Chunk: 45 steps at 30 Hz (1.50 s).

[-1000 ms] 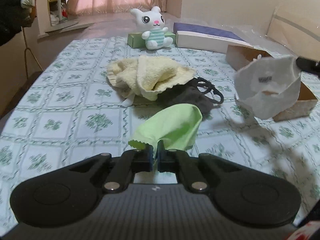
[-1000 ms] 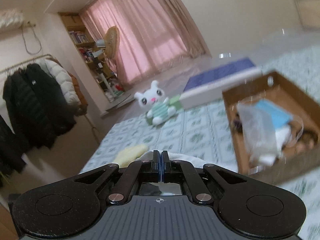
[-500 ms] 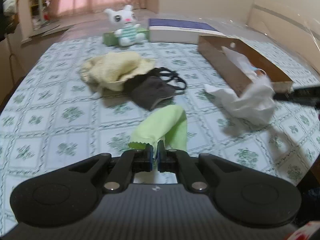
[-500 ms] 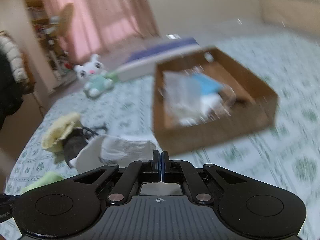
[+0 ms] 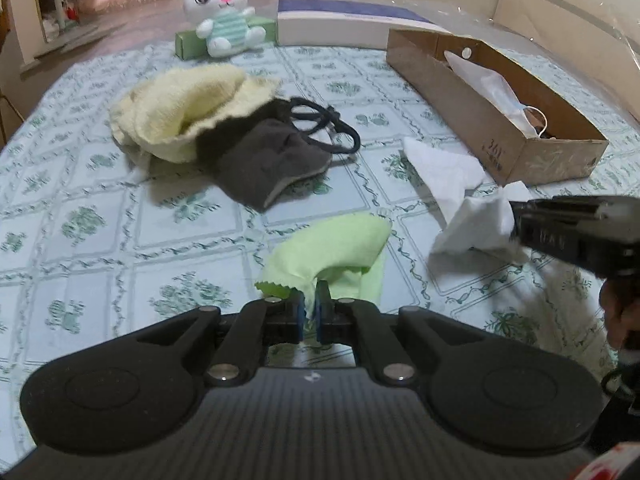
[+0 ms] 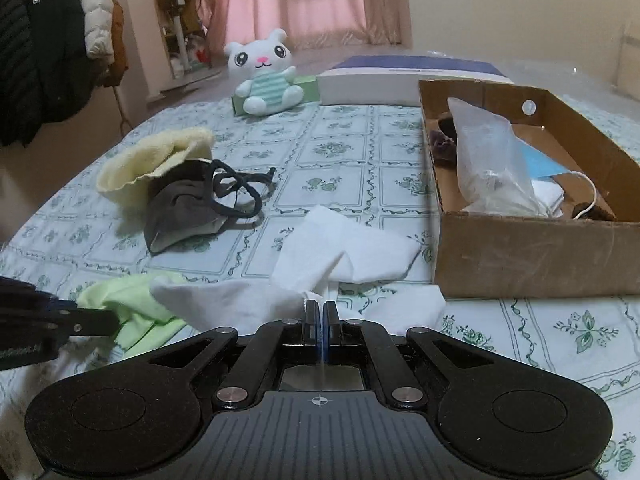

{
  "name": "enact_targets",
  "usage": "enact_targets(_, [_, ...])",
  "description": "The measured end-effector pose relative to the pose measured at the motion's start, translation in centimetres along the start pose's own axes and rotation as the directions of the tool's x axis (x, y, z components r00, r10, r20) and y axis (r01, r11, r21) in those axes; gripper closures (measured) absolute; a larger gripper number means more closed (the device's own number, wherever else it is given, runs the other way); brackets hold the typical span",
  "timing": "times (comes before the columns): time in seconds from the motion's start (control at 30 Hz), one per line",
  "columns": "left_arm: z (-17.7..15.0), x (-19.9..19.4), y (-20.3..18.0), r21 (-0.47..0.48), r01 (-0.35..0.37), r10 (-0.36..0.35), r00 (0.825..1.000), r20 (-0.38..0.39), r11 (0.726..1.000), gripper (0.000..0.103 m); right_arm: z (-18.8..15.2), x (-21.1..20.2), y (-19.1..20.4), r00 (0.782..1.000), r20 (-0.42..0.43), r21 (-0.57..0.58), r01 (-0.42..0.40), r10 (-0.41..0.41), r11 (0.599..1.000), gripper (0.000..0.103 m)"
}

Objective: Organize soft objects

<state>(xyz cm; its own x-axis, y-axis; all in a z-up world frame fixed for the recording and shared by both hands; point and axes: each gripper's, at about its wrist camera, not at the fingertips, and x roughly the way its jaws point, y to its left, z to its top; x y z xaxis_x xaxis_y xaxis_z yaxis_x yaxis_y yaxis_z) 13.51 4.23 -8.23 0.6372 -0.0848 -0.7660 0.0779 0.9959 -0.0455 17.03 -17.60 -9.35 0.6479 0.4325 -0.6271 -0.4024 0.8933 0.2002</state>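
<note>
on the far left lies the yellow towel (image 5: 188, 110) with the dark pouch (image 5: 272, 160) tucked against it, both untouched on the surface (image 5: 80, 208). next along, my left tongs (image 5: 309, 314) have the green cloth (image 5: 336, 248) by one edge; the jaws have just been opening a little, a thin gap shows, yet the cloth is caught between them. since a second ago its far end has come down to rest on the surface. to the right, my right tongs (image 6: 321, 316) are pressed fully together on the white cloth (image 6: 340, 256), which hung in the air a second ago and now lies spread on the surface beside the green one, just short of the cardboard box (image 6: 532, 256). the box holds a plastic bag (image 6: 488, 164) and other bits. i judge both cloths are being laid flat for folding or sorting, not yet boxed; release looks close on the left.
</note>
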Motion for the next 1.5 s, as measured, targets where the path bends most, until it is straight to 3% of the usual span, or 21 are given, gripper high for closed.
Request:
enact_targets(0.1, [-0.1, 0.2, -0.1, -0.010, 0.017, -0.017, 1.000, 0.002, 1.000, 0.093, 0.0, -0.4, -0.6, 1.000, -0.001, 0.020, -0.022, 0.022, 1.000, 0.101])
enact_targets(0.2, [-0.2, -0.3, -0.1, -0.014, 0.025, -0.025, 1.000, 0.009, 1.000, 0.072, 0.3, -1.7, -1.1, 0.999, 0.018, 0.055, -0.043, 0.042, 0.998, 0.095])
enact_targets(0.27, [-0.3, -0.9, 0.1, -0.031, 0.036, -0.035, 0.999, 0.021, 0.999, 0.068, 0.5, -2.7, -1.2, 0.999, 0.031, 0.071, -0.044, 0.042, 0.997, 0.076])
enact_targets(0.33, [-0.3, -1.5, 0.1, -0.033, 0.044, -0.043, 0.999, 0.027, 0.999, 0.061, 0.3, -3.9, -1.3, 0.998, 0.057, 0.095, -0.032, 0.026, 0.995, 0.039])
enact_targets(0.37, [-0.3, -1.9, 0.0, -0.026, 0.042, -0.041, 0.999, 0.035, 0.999, 0.059, 0.3, -4.5, -1.5, 0.997, 0.081, 0.114, -0.025, 0.016, 0.993, 0.035])
enact_targets(0.53, [-0.3, -3.4, -1.5, 0.074, -0.034, 0.027, 0.996, 0.090, 0.997, 0.050, 0.1, -6.1, -2.3, 0.996, 0.084, 0.202, -0.023, 0.006, 0.979, 0.027])
enact_targets(0.63, [-0.2, -3.5, -2.1, 0.115, -0.041, 0.027, 0.992, 0.120, 0.993, 0.038, -0.4, -6.0, -2.2, 0.998, 0.065, 0.213, -0.021, 0.007, 0.977, 0.024])
enact_targets(0.73, [0.1, -1.9, -2.7, 0.142, -0.024, 0.012, 0.996, 0.090, 0.990, 0.038, -0.5, -5.4, -1.8, 0.999, 0.047, 0.213, -0.010, 0.000, 0.977, 0.022])
enact_targets(0.9, [0.1, 1.4, -3.0, 0.153, -0.070, 0.064, 0.997, 0.039, 0.986, 0.039, -0.6, -4.3, -1.3, 1.000, 0.026, 0.204, -0.003, -0.003, 0.979, 0.020])
enact_targets(0.97, [0.2, 2.4, -2.6, 0.137, -0.074, 0.070, 0.997, 0.033, 0.988, 0.050, -0.5, -3.9, -1.0, 1.000, 0.017, 0.189, 0.008, -0.012, 0.982, 0.020])
enact_targets(1.03, [0.6, 2.5, -1.8, 0.099, -0.058, 0.054, 0.998, 0.042, 0.993, 0.078, -0.4, -3.6, -0.6, 1.000, 0.015, 0.167, 0.020, -0.023, 0.986, 0.019])
enact_targets(1.1, [0.9, 2.4, -1.0, 0.074, -0.053, 0.050, 0.998, 0.039, 0.996, 0.091, -0.2, -3.2, -0.1, 0.999, 0.015, 0.138, 0.027, -0.029, 0.990, 0.019])
enact_targets(1.3, [0.7, 1.6, 1.6, -0.013, -0.075, 0.075, 0.997, 0.029, 0.997, 0.093, 0.1, -0.9, 1.3, 0.998, -0.018, 0.091, 0.060, -0.059, 0.994, 0.019])
enact_targets(1.5, [0.5, 1.2, 3.0, -0.067, -0.083, 0.085, 0.996, 0.022, 0.994, 0.092, 0.2, 1.2, 2.2, 0.988, -0.019, 0.107, 0.155, -0.154, 0.982, 0.020])
